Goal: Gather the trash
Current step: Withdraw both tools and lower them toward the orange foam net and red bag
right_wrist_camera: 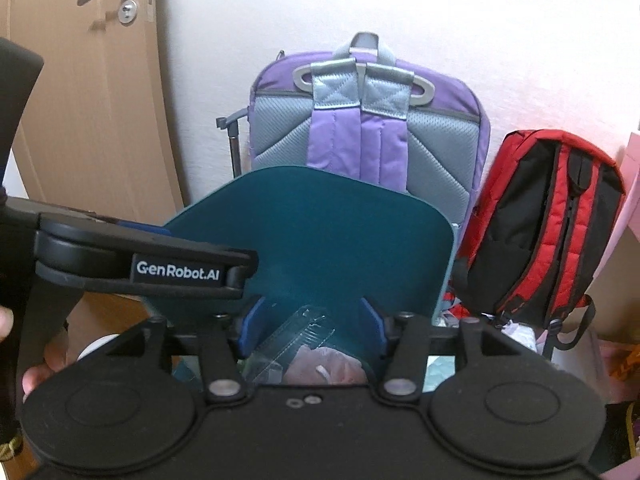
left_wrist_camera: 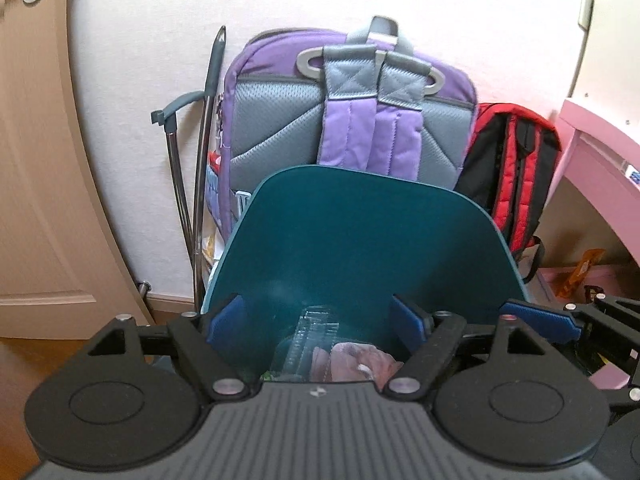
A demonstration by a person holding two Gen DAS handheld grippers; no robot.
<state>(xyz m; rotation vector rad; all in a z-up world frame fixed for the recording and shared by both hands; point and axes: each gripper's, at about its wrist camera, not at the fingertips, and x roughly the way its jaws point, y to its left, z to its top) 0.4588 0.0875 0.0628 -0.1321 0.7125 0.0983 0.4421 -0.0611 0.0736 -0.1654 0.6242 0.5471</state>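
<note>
Both tools, left tool (left_wrist_camera: 320, 316) and right tool (right_wrist_camera: 314, 320), hang spread and empty over the teal bin (left_wrist_camera: 360, 232) at lower centre, where the clear plastic tray (left_wrist_camera: 312, 336) looks propped and could tip out.

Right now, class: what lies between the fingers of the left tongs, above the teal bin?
In the left wrist view, the open left tongs frame a clear plastic container and pinkish crumpled trash lying in the teal bin; neither finger touches them.

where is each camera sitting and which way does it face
Left wrist: sits on the left gripper, facing down into the teal bin by the wall; the right gripper's finger shows at the right edge.
Right wrist: sits on the right gripper, aimed at the same bin; the left gripper and a hand show on the left.
Shared: bin, purple backpack, red backpack, door.
</note>
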